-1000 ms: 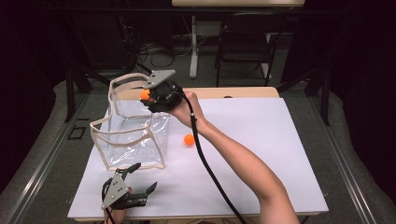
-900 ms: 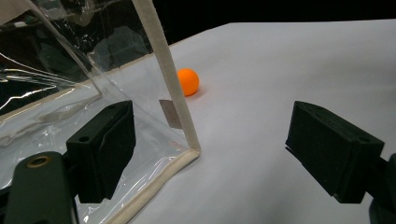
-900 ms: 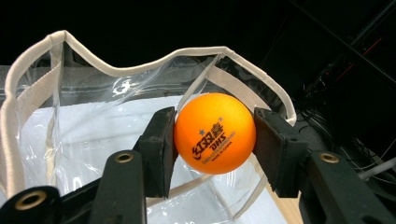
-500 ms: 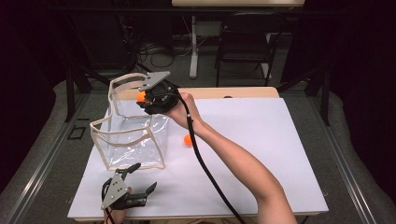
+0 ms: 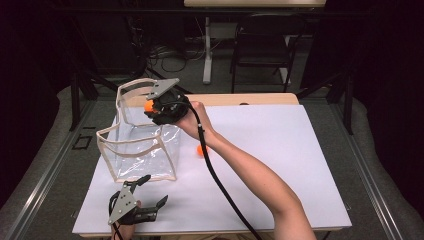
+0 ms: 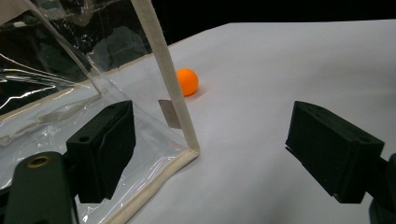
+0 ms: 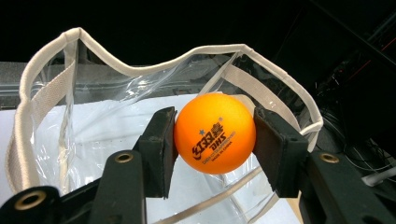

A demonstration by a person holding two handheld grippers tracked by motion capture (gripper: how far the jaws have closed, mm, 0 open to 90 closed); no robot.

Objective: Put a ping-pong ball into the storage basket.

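A clear plastic bag (image 5: 140, 145) with cream trim stands open on the white table (image 5: 280, 150). My right gripper (image 5: 152, 106) is over the bag's far rim, shut on an orange ball (image 7: 215, 133) (image 5: 148, 106) printed with dark lettering; the bag's mouth (image 7: 140, 70) lies just beyond it. A second orange ball (image 5: 201, 150) (image 6: 187, 81) lies on the table right of the bag, partly behind the forearm. My left gripper (image 5: 145, 192) rests near the table's front edge, open, its jaws either side of the bag's near corner (image 6: 187, 149).
A black cable (image 5: 220, 185) trails from the right gripper along the forearm. A dark chair (image 5: 260, 55) and a table leg (image 5: 206, 50) stand beyond the table's far edge. Open white surface extends right of the arm.
The right gripper has carried the orange ball slightly left, further over the bag's opening. The left gripper has stayed put.
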